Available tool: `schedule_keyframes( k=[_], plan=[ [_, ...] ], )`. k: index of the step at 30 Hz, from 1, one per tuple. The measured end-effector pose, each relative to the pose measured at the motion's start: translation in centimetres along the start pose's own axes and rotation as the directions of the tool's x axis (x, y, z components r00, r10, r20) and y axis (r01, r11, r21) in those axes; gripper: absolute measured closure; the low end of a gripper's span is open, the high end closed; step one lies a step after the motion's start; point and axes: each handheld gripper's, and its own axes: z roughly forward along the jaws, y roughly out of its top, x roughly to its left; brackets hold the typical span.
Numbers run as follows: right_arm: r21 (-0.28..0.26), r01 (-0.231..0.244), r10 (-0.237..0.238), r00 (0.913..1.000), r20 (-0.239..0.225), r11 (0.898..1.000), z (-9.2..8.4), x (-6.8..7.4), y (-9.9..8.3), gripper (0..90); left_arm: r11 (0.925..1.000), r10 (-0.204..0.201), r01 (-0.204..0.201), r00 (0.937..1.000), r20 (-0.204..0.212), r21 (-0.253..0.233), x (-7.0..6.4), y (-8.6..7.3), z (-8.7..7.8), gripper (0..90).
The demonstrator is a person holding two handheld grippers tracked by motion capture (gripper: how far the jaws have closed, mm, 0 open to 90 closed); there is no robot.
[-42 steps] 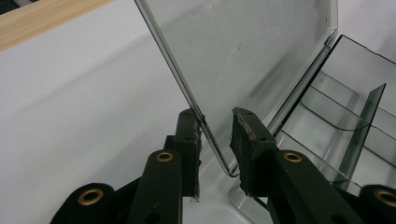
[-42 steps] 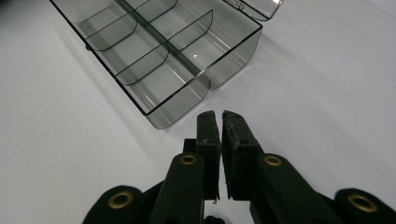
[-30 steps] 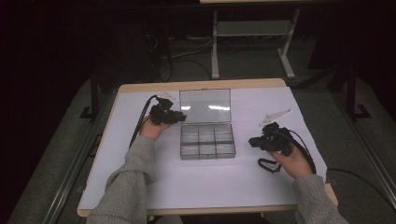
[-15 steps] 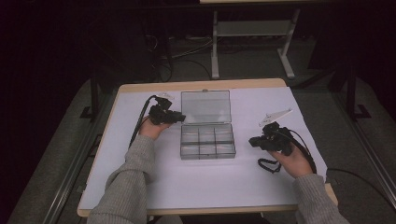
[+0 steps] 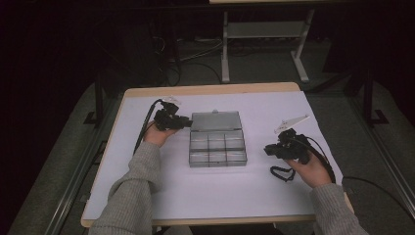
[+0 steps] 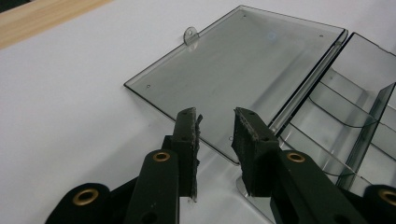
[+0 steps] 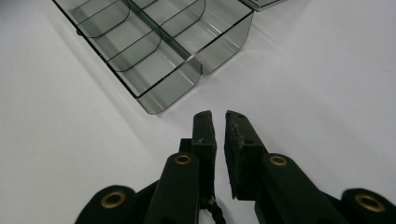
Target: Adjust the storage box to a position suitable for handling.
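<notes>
A clear plastic compartment box (image 5: 218,149) lies open mid-table, its lid (image 5: 216,121) folded back flat on the far side. My left gripper (image 5: 187,121) sits at the lid's left edge. In the left gripper view this gripper (image 6: 215,116) is open, its jaws hovering over the near corner of the lid (image 6: 243,60) and holding nothing, with the empty compartments (image 6: 345,112) to the right. My right gripper (image 5: 268,149) rests to the right of the box. In the right gripper view it (image 7: 218,114) is shut on nothing, just short of the box corner (image 7: 154,56).
The table (image 5: 244,196) has a white top with a wooden rim. A coiled cable (image 5: 280,172) lies beside the right hand. A metal stand (image 5: 264,29) stands on the dark floor beyond the far edge. Grey-sleeved forearms come in from the bottom.
The lid, raised a second ago, has dropped back and now lies flat on the table. Both hands have stayed almost where they were.
</notes>
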Motion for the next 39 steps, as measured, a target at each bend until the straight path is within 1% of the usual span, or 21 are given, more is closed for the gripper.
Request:
schedule_keyframes(
  k=[5,8,9,14,15,16,19,22,23,24,26,29,30,33,34,35,39],
  plan=[
    [0.016,0.0,0.0,1.0,0.002,1.0,-0.1,-0.3,-0.2,78.2,0.9999,-0.001,0.001,1.0,0.003,0.011,-0.1,0.0,-0.2,67.5],
    [0.03,-0.004,0.004,1.0,0.005,1.0,-0.1,-0.5,-0.4,75.4,0.9997,0.015,-0.015,0.9999,-0.004,0.022,-0.2,-0.1,-0.3,66.6],
    [0.035,-0.007,0.007,1.0,0.007,0.999,-0.1,-0.5,-0.5,74.6,0.9997,0.008,-0.008,1.0,-0.003,0.022,-0.3,-0.1,-0.3,66.3],
    [0.045,-0.009,0.008,0.9998,0.018,0.999,-0.4,-0.7,-0.8,70.5,0.9995,0.017,-0.017,0.9999,0.001,0.026,-0.5,0.0,-0.4,64.5],
    [0.049,-0.008,0.007,0.9998,0.019,0.999,-0.4,-0.8,-0.8,69.0,0.9997,0.006,-0.007,1.0,0.005,0.025,-0.7,0.0,-0.4,64.2],
    [0.055,-0.009,0.008,0.9998,0.017,0.998,-0.4,-0.8,-0.9,67.3,0.9991,0.02,-0.021,0.9998,0.006,0.036,-0.7,0.0,-0.5,63.4],
    [0.071,-0.004,0.003,0.9998,0.022,0.997,-0.4,-0.8,-1.0,63.8,0.9992,0.021,-0.021,0.9998,0.004,0.034,-1.1,0.1,-0.6,62.0],
    [0.084,-0.001,-0.001,0.9998,0.022,0.997,-0.5,-0.8,-1.2,61.4,0.9988,0.031,-0.031,0.9995,-0.002,0.039,-1.4,0.2,-0.9,59.6],
    [0.089,-0.001,-0.002,0.9996,0.029,0.996,-0.6,-0.8,-1.3,60.4,0.9989,0.031,-0.03,0.9995,-0.003,0.036,-1.5,0.2,-1.0,59.0],
    [0.093,-0.003,0.0,0.9996,0.028,0.996,-0.6,-0.8,-1.4,59.6,0.9991,0.028,-0.028,0.9996,-0.004,0.031,-1.6,0.1,-1.1,59.0],
    [0.102,-0.001,-0.002,0.9998,0.021,0.995,-0.6,-0.8,-1.6,58.1,0.9986,0.037,-0.037,0.9993,-0.008,0.037,-1.7,0.0,-1.4,57.1],
    [0.125,0.003,-0.006,0.9996,0.028,0.992,-0.6,-0.9,-1.9,55.9,0.9991,0.031,-0.031,0.9995,-0.009,0.028,-2.0,-0.3,-1.7,56.6],
    [0.128,0.008,-0.011,0.9996,0.028,0.992,-0.6,-0.8,-2.0,55.2,0.9988,0.038,-0.038,0.9992,-0.011,0.03,-2.0,-0.4,-1.8,56.1],
    [0.143,0.012,-0.016,0.9995,0.027,0.99,-0.7,-0.7,-2.3,53.4,0.9991,0.027,-0.026,0.9996,-0.008,0.034,-2.3,-0.8,-2.1,55.0],
    [0.149,0.015,-0.019,0.9996,0.023,0.989,-0.7,-0.8,-2.4,53.0,0.9984,0.036,-0.035,0.9993,-0.01,0.044,-2.3,-0.9,-2.2,54.2],
    [0.154,0.015,-0.019,0.9995,0.026,0.988,-0.7,-0.7,-2.5,52.7,0.9986,0.033,-0.033,0.9993,-0.015,0.041,-2.4,-1.0,-2.3,53.5],
    [0.153,0.021,-0.026,0.9993,0.027,0.988,-1.0,-0.6,-2.7,51.6,0.9988,0.033,-0.032,0.9993,-0.018,0.038,-2.8,-1.4,-2.9,52.0]
  ],
)
